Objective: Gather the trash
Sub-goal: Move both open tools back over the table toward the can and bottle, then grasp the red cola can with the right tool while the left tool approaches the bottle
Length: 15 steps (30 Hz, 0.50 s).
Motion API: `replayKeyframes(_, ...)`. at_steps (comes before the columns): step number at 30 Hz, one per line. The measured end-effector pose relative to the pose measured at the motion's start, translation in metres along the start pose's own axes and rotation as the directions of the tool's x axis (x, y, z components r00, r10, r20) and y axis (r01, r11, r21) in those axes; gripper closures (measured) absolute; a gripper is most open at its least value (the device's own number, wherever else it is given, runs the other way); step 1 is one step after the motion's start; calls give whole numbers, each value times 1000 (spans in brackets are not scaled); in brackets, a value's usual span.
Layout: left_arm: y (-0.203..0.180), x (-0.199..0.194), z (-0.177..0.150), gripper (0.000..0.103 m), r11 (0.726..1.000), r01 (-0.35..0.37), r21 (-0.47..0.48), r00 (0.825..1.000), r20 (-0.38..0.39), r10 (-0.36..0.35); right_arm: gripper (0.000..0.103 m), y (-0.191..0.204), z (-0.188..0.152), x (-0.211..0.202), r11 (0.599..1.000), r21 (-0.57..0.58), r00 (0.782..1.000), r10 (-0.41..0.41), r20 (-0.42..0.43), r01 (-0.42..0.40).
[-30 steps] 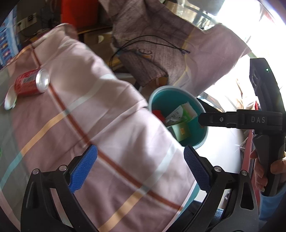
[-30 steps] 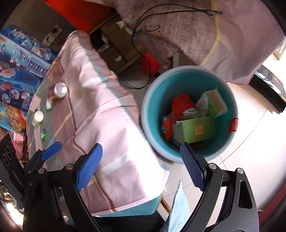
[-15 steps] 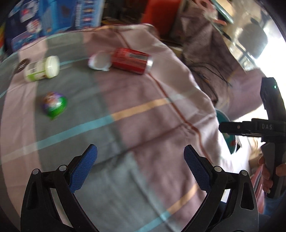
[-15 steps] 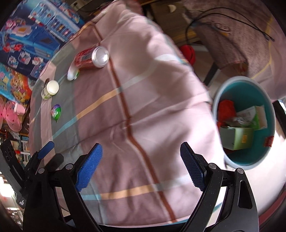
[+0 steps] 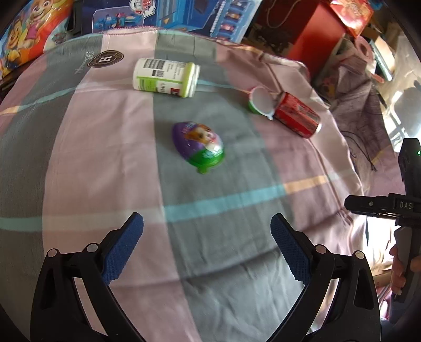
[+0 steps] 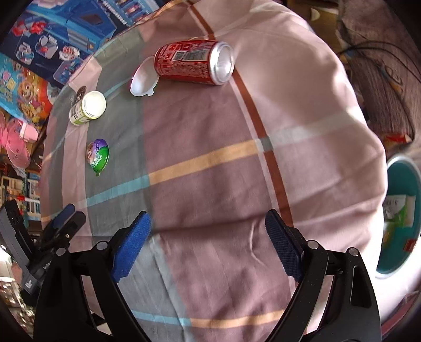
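On the checked tablecloth (image 5: 210,200) lie a purple-green plastic egg (image 5: 198,146), a white-green bottle (image 5: 165,78) on its side, a small white-green cup (image 5: 259,101) and a red soda can (image 5: 297,115). My left gripper (image 5: 206,242) is open and empty, a short way before the egg. In the right wrist view the can (image 6: 194,62), cup (image 6: 143,81), bottle (image 6: 88,107) and egg (image 6: 98,155) lie far ahead. My right gripper (image 6: 208,244) is open and empty over the cloth. A teal bin (image 6: 400,218) with trash stands at the right.
Toy boxes (image 5: 168,13) and a red cabinet (image 5: 315,29) stand behind the table. A grey cloth with a black cable (image 5: 368,113) lies to the right. The right gripper's body (image 5: 405,210) shows at the right edge of the left view.
Both grippers have swung away from the teal bin and back over the table. The left one has come closer to the egg and bottle. Both stay open and empty.
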<state>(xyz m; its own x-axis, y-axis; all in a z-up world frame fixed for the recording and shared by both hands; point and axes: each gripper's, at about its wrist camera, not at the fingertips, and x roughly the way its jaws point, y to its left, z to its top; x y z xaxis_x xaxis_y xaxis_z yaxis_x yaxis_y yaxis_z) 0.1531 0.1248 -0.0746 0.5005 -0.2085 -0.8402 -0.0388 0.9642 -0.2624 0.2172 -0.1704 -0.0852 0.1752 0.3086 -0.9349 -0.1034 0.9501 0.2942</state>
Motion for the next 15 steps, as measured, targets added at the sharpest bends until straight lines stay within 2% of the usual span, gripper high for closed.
replayKeyframes(7,16,17,36,6,999,-36,39,999,-9,36,18,24,64,1,977,-172,992,-117,47,123)
replayKeyframes(15,31,27,90,6,999,-42,-29,999,10,43,18,47,143,23,921,-336,980,-189,59,197)
